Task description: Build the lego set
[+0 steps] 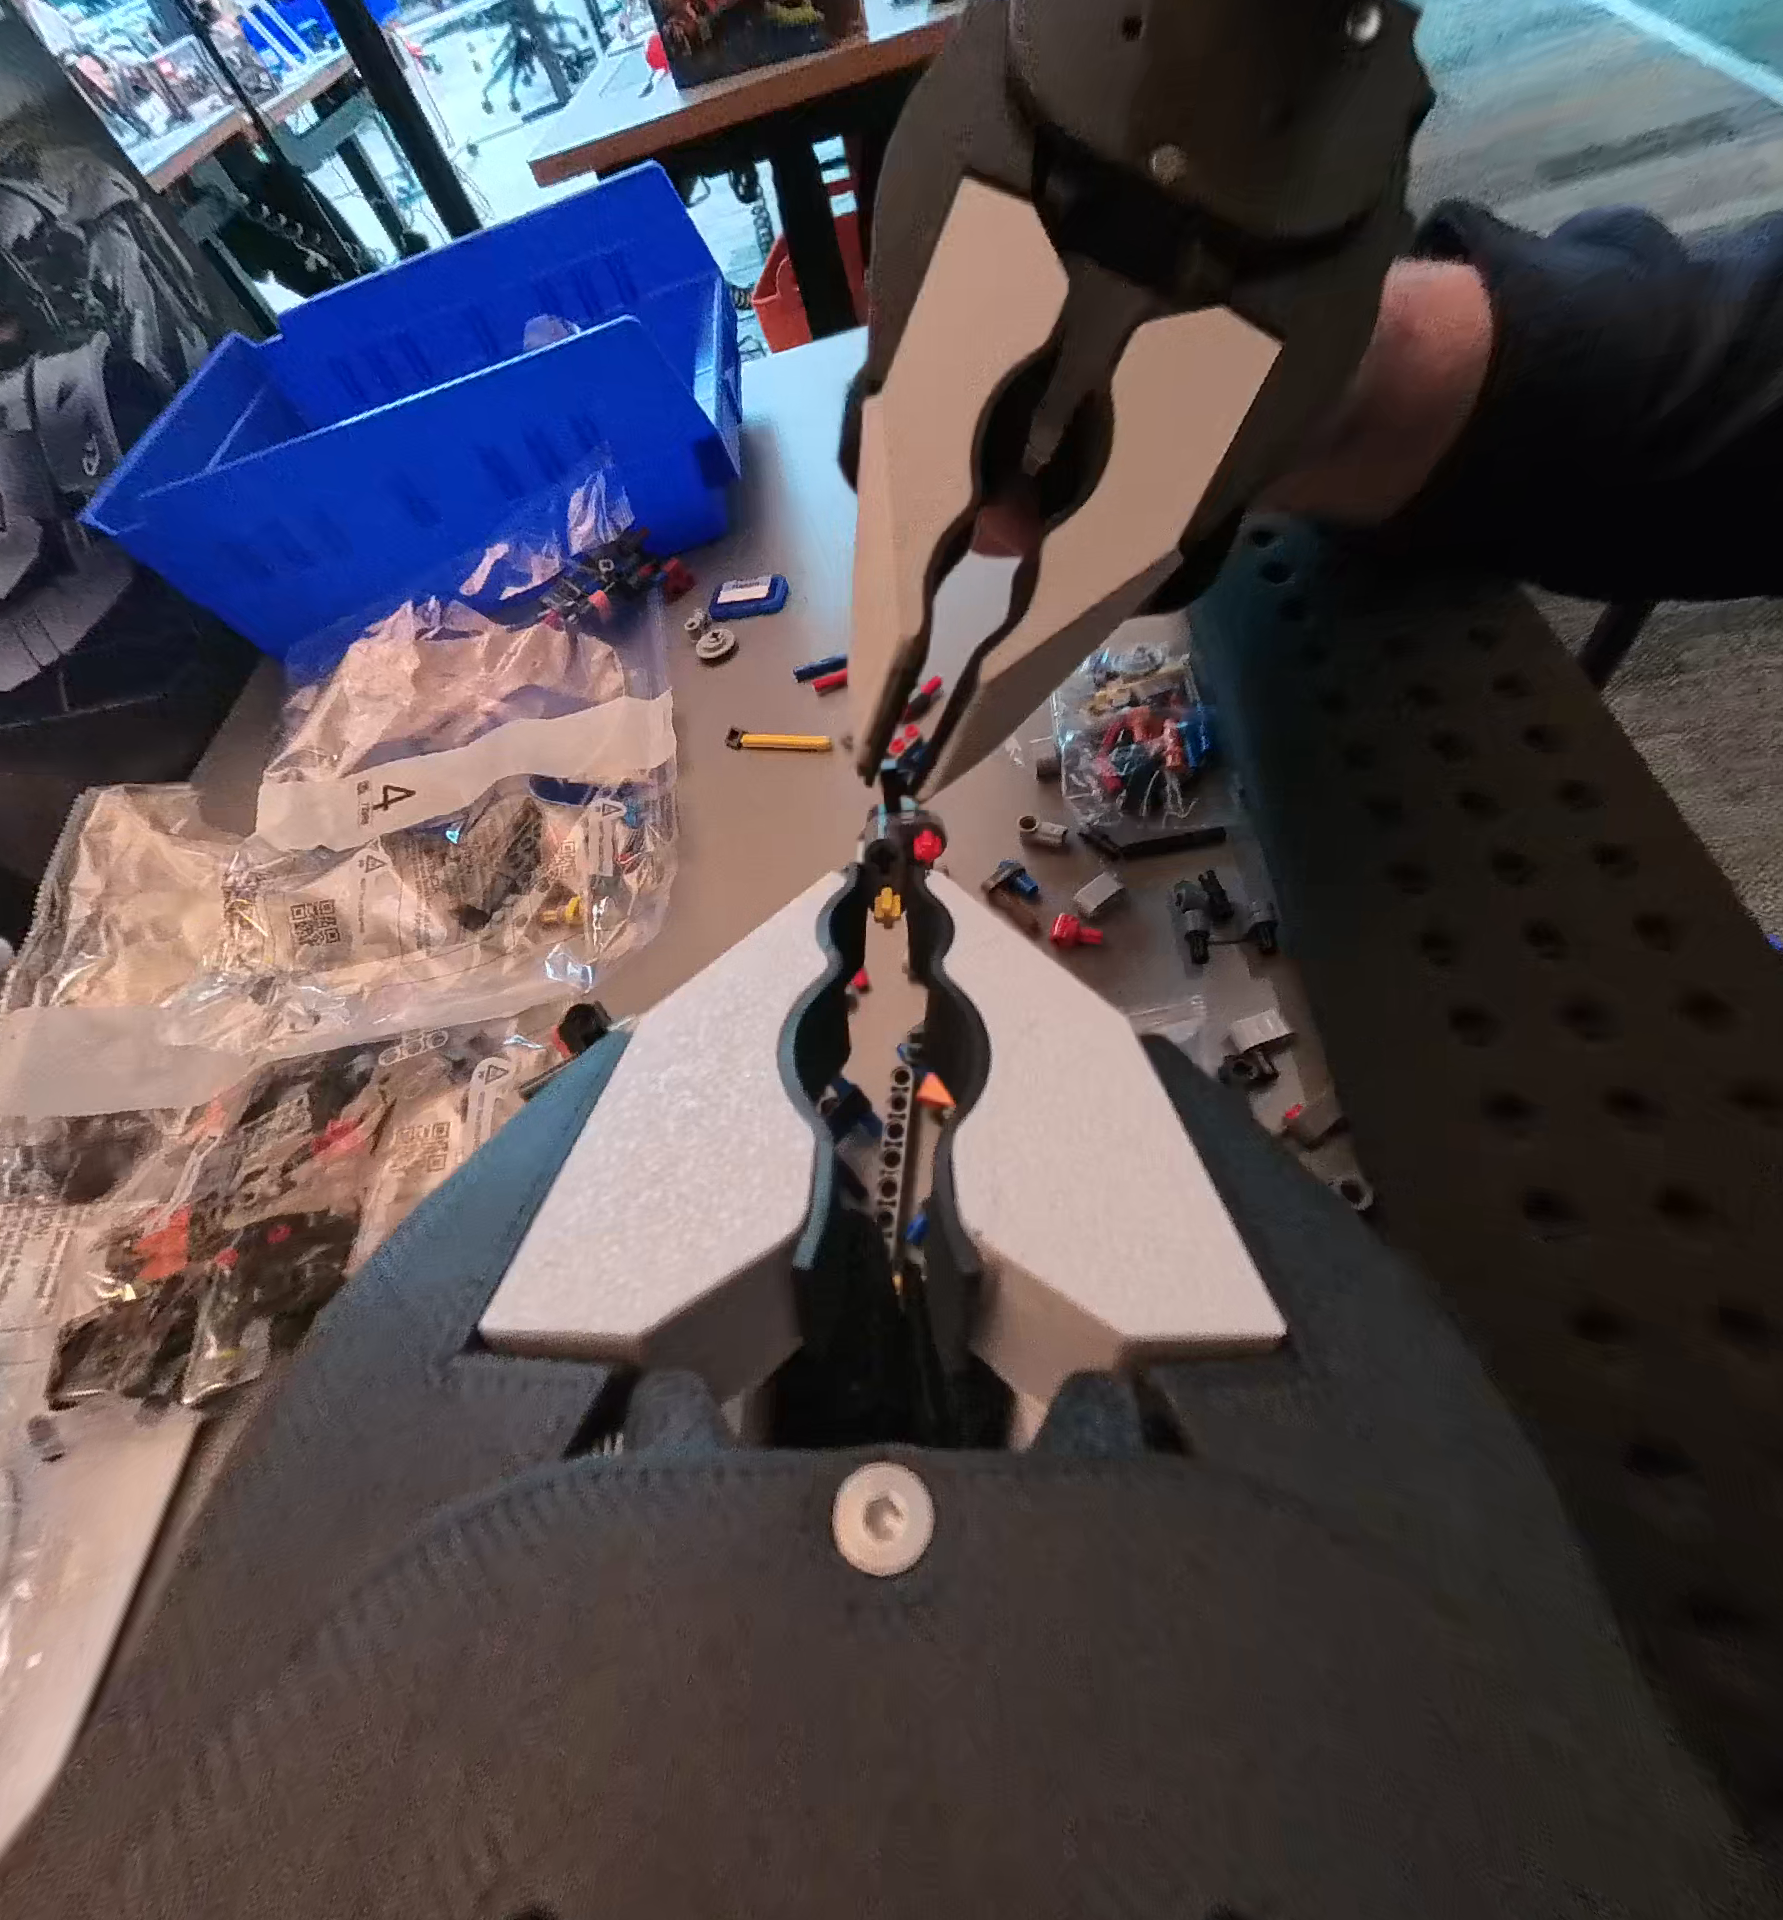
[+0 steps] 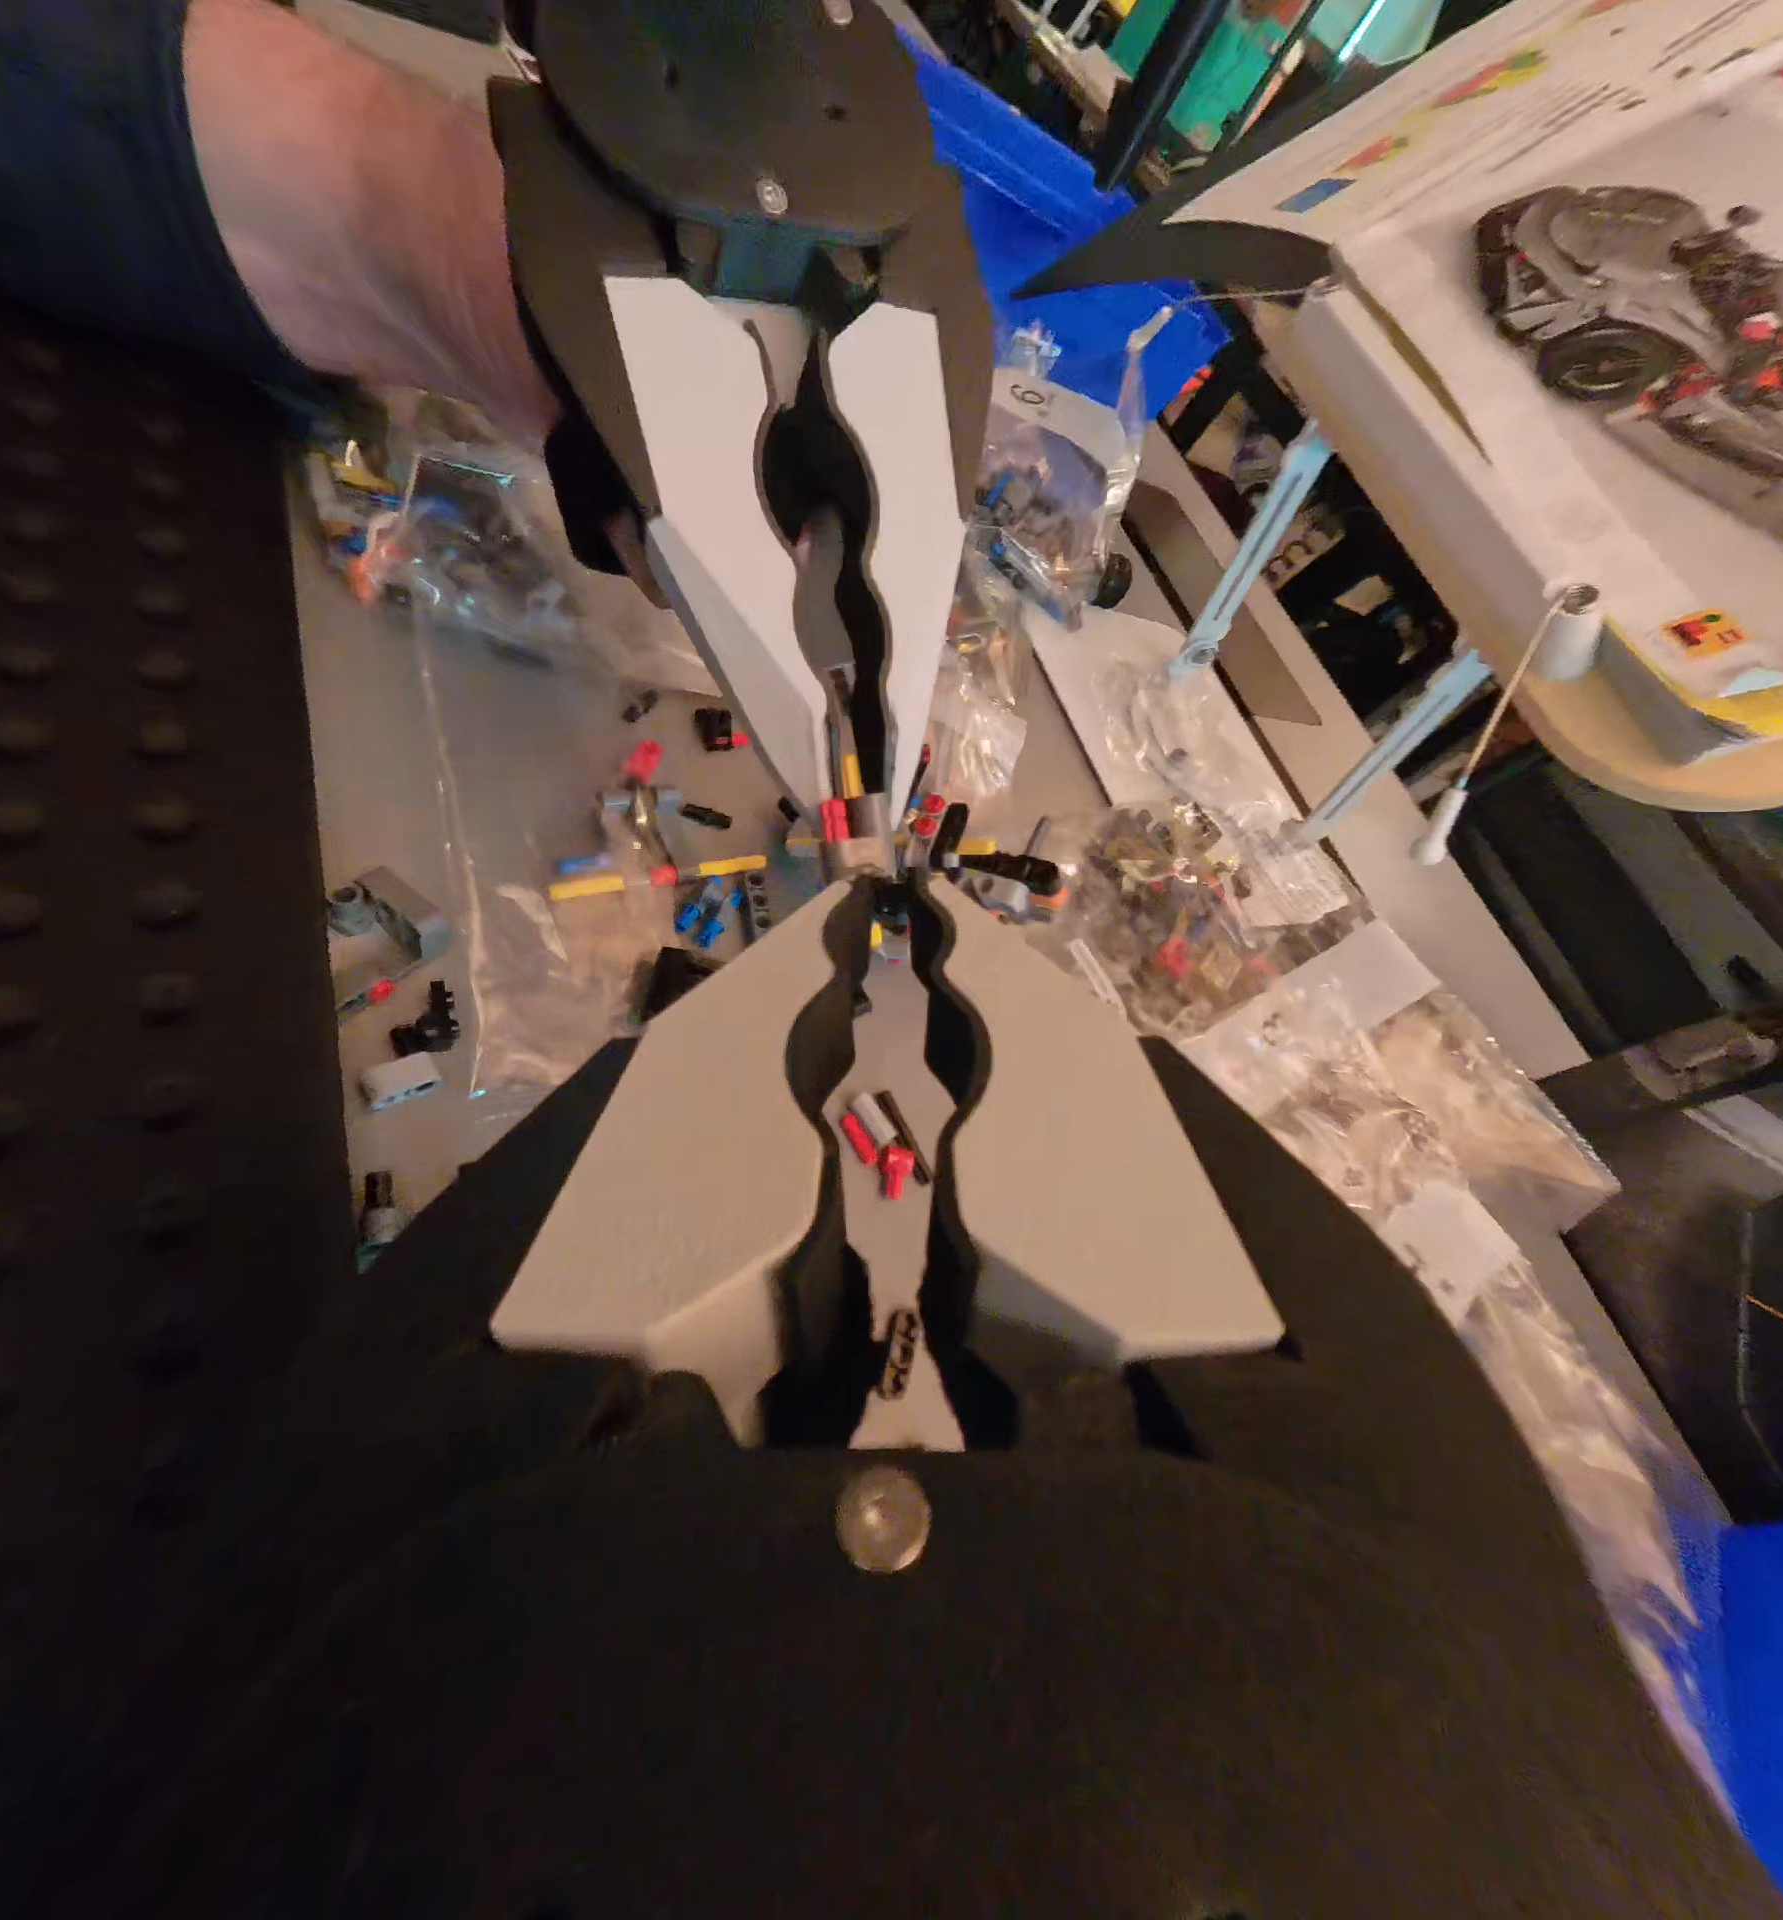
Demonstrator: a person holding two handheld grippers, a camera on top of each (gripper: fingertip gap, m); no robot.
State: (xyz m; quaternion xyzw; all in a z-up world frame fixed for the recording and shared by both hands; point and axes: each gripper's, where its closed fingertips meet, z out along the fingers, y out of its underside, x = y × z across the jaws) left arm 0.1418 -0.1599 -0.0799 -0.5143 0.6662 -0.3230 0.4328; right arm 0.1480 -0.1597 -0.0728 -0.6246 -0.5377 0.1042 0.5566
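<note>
Between the tips of your two grippers, held up above the table [image 1: 783, 582], sits a small lego sub-assembly [image 1: 897, 842]: grey and black, with red and yellow pins. Your left gripper [image 1: 887, 883] comes at it from below in its own view, jaws drawn nearly together, and appears to be pinching the lower, black end of the piece. Your right gripper [image 1: 897, 774] meets it from directly opposite, tips narrowed onto a small dark and blue part at the far end. In the right wrist view the same meeting shows in reverse: the right gripper [image 2: 892, 899] close in, the left gripper [image 2: 866, 810] just beyond, with the grey sub-assembly [image 2: 856, 847] touching both.

The piece's long axis seems to run along the line joining the two tools, so the coming push is probably straight toward each other, tip to tip. Both are equally near. How firmly either grips cannot be told.

Beneath and beside the tools lie loose pins [image 2: 882, 1138], a yellow axle [image 1: 778, 741], clear parts bags [image 1: 399, 831] and a blue bin [image 1: 430, 468].
</note>
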